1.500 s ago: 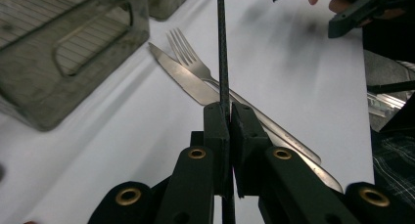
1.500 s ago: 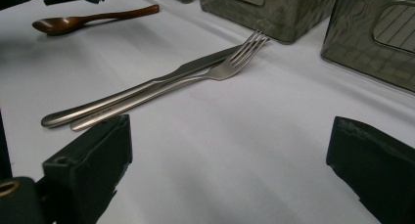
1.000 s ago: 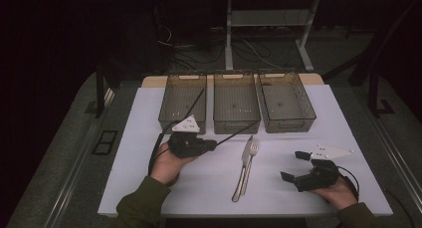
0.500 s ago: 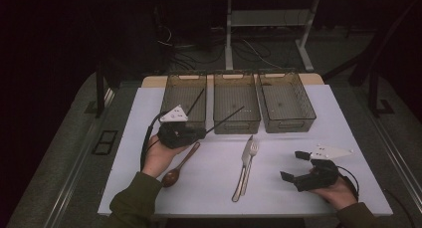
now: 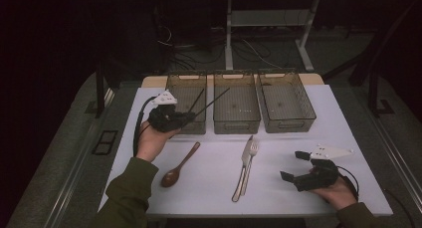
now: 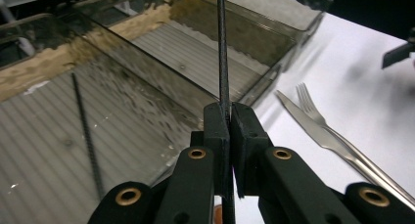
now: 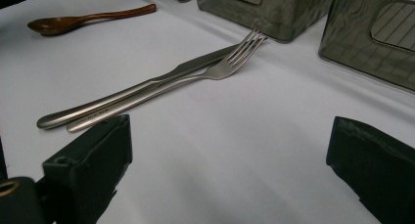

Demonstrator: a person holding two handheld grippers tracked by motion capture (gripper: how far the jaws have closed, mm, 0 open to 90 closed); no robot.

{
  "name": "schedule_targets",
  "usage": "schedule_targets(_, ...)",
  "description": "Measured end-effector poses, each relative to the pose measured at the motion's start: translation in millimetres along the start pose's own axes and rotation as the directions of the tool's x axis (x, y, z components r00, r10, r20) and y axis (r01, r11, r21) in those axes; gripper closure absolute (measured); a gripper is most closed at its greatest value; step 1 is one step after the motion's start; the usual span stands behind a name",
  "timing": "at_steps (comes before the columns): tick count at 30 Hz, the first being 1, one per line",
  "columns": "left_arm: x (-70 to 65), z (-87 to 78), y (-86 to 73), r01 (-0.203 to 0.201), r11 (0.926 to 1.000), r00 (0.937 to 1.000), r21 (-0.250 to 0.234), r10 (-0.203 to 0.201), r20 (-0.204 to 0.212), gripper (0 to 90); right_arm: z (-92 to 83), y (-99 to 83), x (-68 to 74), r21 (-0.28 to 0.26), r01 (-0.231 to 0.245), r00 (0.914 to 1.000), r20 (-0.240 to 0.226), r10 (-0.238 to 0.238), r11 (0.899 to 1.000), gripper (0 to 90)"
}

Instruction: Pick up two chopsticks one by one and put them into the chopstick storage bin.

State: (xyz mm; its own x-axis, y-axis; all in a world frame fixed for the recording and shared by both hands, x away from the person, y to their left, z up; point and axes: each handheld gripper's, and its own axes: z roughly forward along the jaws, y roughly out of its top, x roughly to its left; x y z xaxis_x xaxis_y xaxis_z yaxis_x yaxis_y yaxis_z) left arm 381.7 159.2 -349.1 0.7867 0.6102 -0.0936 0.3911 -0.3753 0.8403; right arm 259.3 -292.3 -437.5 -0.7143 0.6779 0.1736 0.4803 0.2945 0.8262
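Black chopstick [image 6: 223,48] being clenched in left gripper [image 5: 185,117] jaws, pointing two o'clock over bins; thin stick risks pivoting, missing left bin [image 5: 186,88].

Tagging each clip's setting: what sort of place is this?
Probably a lab or test bench, not a kitchen: cutlery sits on a white table before three plastic bins, with loose cables and a metal stand behind.

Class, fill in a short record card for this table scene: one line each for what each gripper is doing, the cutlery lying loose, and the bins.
left gripper: shut on a thin black chopstick, above the left bin
right gripper: open, holding nothing, low over the white table
loose cutlery: wooden spoon; knife and fork side by side
bins: three in a row; another chopstick in the left one
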Motion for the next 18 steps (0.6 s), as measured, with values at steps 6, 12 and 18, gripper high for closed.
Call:
schedule_targets(6, 12.5, 0.4, 8.9, 0.02, 0.9998, 0.9991, 0.006, -0.02, -0.038, 84.9, -0.5, 0.1, 0.4, -0.004, 0.001, 1.0, -0.001, -0.001, 1.0, 2.7)
schedule_targets(12, 25.5, 2.4, 17.3, 0.034, 0.9994, 0.9973, 0.01, -0.033, -0.066, 84.9, -0.3, -0.1, 0.3, 0.0, -0.003, 1.0, 0.0, 0.003, 1.0, 2.7)
schedule_targets(18, 38.4, 4.1, 22.7, 0.061, 0.9981, 0.9933, 0.008, -0.06, -0.099, 84.9, -0.3, -0.1, 0.1, 0.0, -0.004, 1.0, 0.002, 0.004, 1.0, 2.7)
